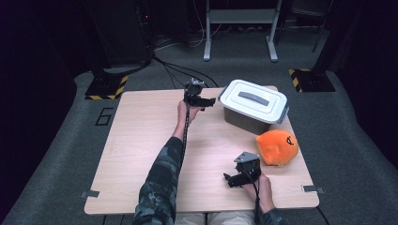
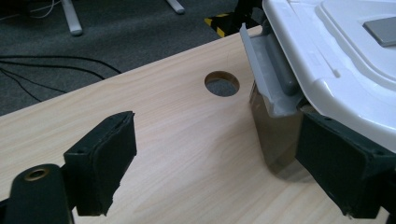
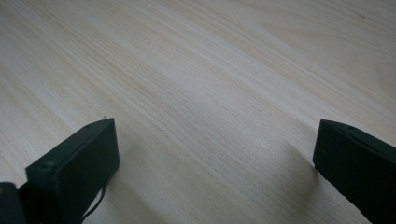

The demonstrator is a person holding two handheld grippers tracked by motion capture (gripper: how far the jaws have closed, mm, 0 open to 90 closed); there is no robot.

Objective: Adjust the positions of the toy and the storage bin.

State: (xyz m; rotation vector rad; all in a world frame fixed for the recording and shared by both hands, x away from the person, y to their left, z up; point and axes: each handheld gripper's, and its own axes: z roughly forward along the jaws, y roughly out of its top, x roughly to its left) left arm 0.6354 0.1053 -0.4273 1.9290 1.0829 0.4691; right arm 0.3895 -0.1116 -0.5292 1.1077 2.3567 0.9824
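Note:
A grey storage box (image 1: pixel 244 119) with a white lid (image 1: pixel 253 99) and a grey handle stands at the table's back right. My left gripper (image 1: pixel 209 102) is held open just left of it. In the left gripper view the left gripper (image 2: pixel 224 172) has its right jaw close against the box's corner, below the grey side latch (image 2: pixel 271 79) and the white lid (image 2: pixel 336 60). An orange plush toy (image 1: pixel 277 146) lies in front of the box. My right gripper (image 1: pixel 230 180) is open near the front edge, left of the toy. The right gripper (image 3: pixel 215 163) has bare wood between its jaws.
The wooden table (image 1: pixel 141 140) has a round cable hole (image 2: pixel 222 84) near the box's latch. Cables run over the grey floor behind the table, where a white frame (image 1: pixel 239 18) stands. Yellow-black striped bases (image 1: pixel 108 86) sit at both back corners.

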